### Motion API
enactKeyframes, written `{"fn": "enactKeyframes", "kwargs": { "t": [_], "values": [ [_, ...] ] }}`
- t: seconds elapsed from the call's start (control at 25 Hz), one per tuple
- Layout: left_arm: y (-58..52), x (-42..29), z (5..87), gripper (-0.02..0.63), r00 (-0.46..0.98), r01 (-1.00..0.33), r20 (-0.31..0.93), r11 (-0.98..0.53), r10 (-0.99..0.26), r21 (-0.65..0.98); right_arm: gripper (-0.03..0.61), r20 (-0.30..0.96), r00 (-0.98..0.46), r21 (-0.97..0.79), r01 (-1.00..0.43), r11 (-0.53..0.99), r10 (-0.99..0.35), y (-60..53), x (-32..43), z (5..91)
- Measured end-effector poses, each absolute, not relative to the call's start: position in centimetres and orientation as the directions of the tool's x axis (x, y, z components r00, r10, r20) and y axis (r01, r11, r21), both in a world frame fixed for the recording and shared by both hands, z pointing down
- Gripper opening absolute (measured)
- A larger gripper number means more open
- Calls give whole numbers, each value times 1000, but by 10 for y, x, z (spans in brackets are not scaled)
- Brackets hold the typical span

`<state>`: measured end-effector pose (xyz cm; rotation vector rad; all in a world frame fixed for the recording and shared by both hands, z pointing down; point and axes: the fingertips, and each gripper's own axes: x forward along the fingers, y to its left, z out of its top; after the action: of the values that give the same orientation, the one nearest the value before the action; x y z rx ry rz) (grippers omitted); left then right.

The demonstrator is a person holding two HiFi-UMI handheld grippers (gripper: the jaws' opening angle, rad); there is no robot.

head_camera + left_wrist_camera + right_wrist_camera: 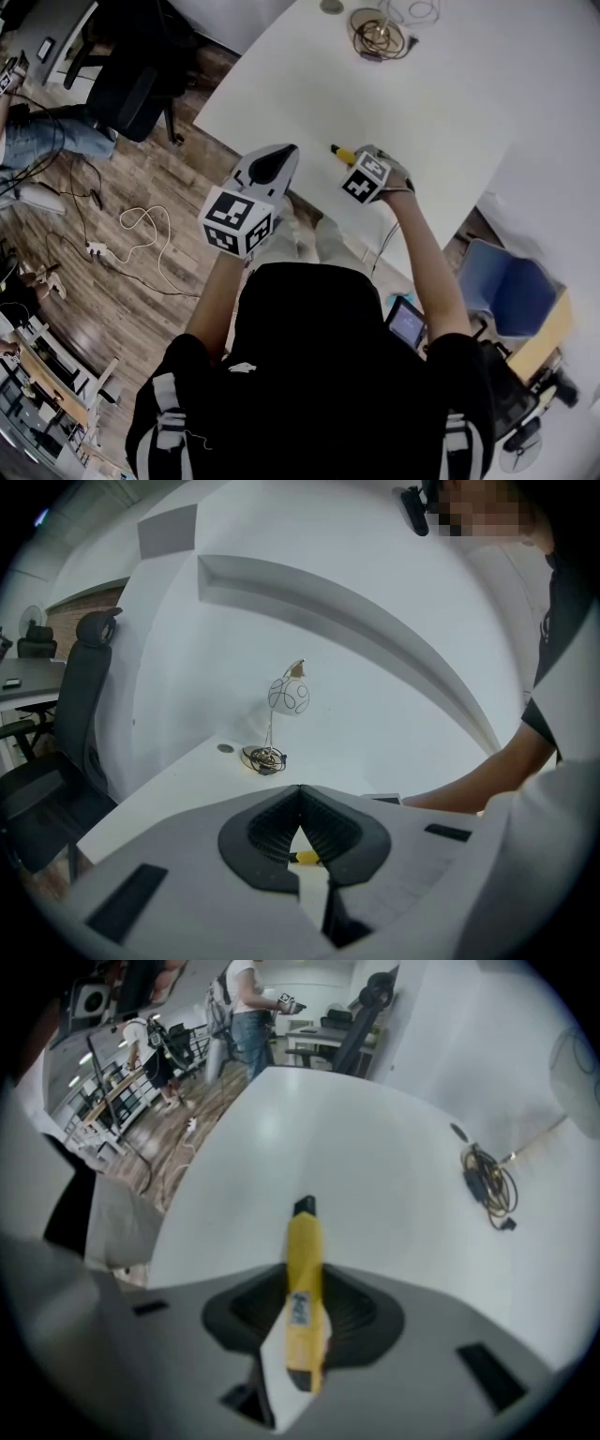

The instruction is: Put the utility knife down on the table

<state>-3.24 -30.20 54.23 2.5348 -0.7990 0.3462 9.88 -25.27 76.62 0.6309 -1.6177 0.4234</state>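
Placement of the yellow plastic utility knife (304, 1237) is the step in hand, and by the look of it the step is not yet complete. The right tool (302, 1267) grasps the knife along its rear half, with one jaw on either flank. The knife's black end projects past the jaw tips toward 12 o'clock in the right gripper view. In the head view the knife shows at 10 o'clock from that tool's marker cube, over the near part of the broad white counter (422, 94). Whether the black end touches the surface cannot be told. The left tool (300, 789) is clenched on nothing, jaw tips together, at 9 o'clock from the right tool, beside the counter's near edge.

The next move probably calls for lowering the right tool and laying the knife over until its body rests flat. The jaws then part and the tool lifts clear. A knife released end-down is likely to topple and slide. The coiled dark cable (490, 1183) lies well apart at 2 o'clock.
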Motion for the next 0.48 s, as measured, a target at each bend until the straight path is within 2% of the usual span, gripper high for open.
{"fn": "enactKeyframes", "kwargs": {
  "t": [0.48],
  "values": [
    [-297, -28, 536, 17, 796, -596, 362, -730, -484, 335, 158, 979, -103, 66, -657, 751, -176, -255, 102, 758]
  ]
}}
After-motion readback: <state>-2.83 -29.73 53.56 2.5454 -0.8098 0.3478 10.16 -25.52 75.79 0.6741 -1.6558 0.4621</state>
